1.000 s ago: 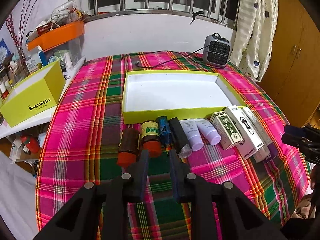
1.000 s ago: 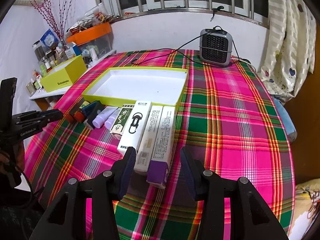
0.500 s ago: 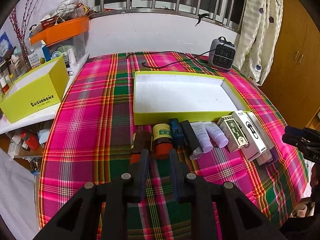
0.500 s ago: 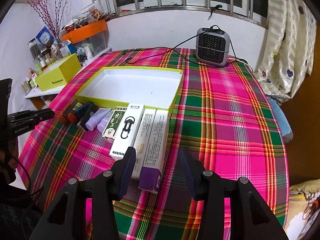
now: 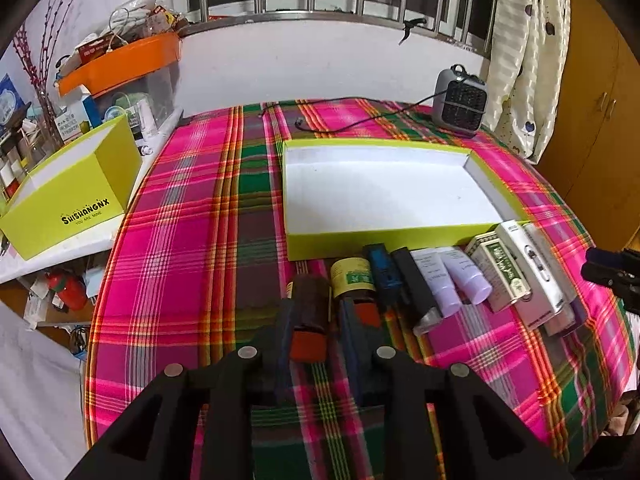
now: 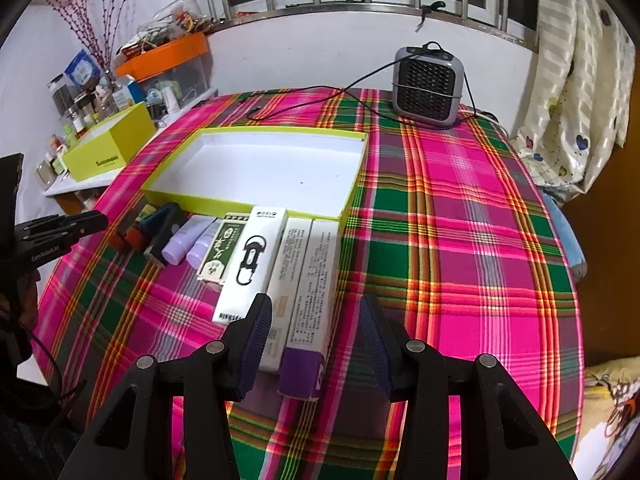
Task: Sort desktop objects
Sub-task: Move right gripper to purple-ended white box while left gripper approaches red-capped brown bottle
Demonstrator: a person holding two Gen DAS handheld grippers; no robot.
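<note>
Between the opening left claw pads, brown bottle, untouched.

The open yellow-green cardboard box beside the counter reads "SHISHANGNX" with "YOU ARE MINE" beneath in black. Print on the other packages is too small to read.

Both wrist views look steeply down, close over the table, sharing the shallow yellow-green tray.
</note>
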